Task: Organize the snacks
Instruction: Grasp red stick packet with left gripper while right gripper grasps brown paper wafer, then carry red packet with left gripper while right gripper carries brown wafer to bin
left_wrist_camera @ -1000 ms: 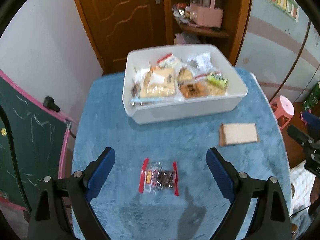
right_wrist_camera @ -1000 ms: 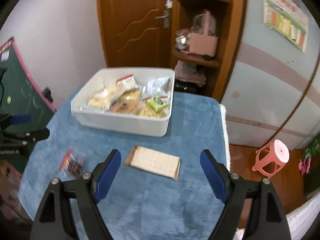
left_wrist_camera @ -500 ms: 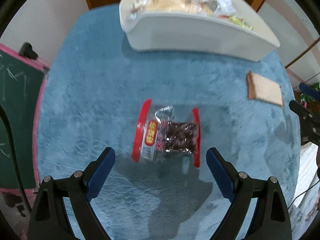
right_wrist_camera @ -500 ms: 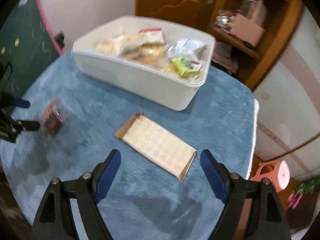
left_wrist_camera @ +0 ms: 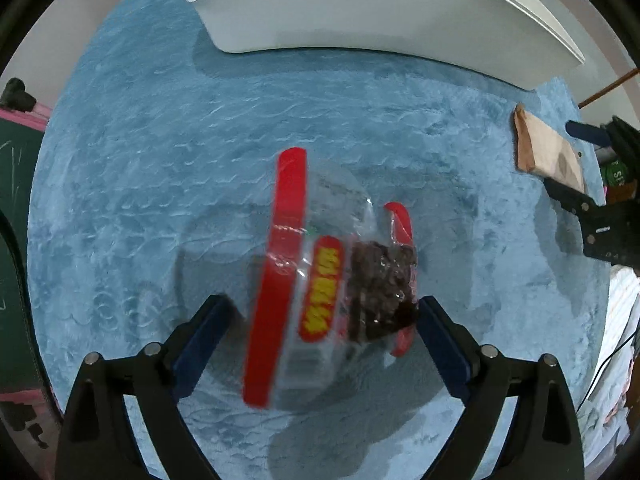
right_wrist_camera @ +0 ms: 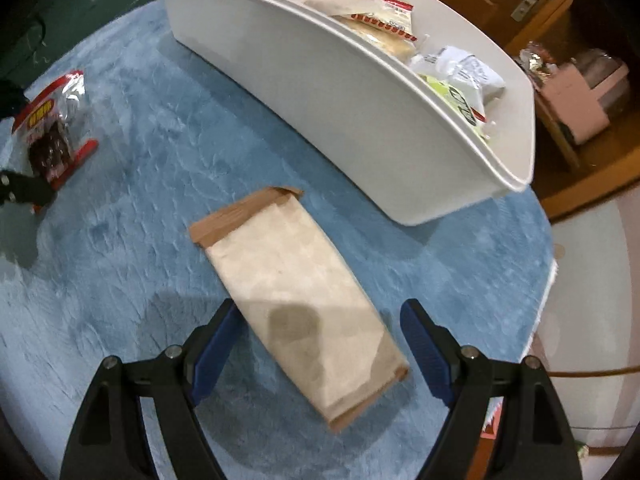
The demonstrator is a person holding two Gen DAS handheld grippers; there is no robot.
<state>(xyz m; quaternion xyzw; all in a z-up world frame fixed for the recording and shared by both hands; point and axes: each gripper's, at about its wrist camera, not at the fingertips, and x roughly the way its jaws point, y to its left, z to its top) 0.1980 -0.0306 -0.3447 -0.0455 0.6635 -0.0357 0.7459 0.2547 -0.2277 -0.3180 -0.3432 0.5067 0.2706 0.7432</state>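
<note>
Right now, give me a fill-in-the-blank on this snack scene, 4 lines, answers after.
1. The red-edged clear snack packet lies between the fingers of the ____ gripper, whose jaws are opening.
2. The brown paper packet lies on the ____ cloth, outside the tub.
3. The open right gripper hangs over the ____ paper packet.
4. The other snacks sit in a ____ plastic tub.

Answers: left; blue; brown; white
</note>
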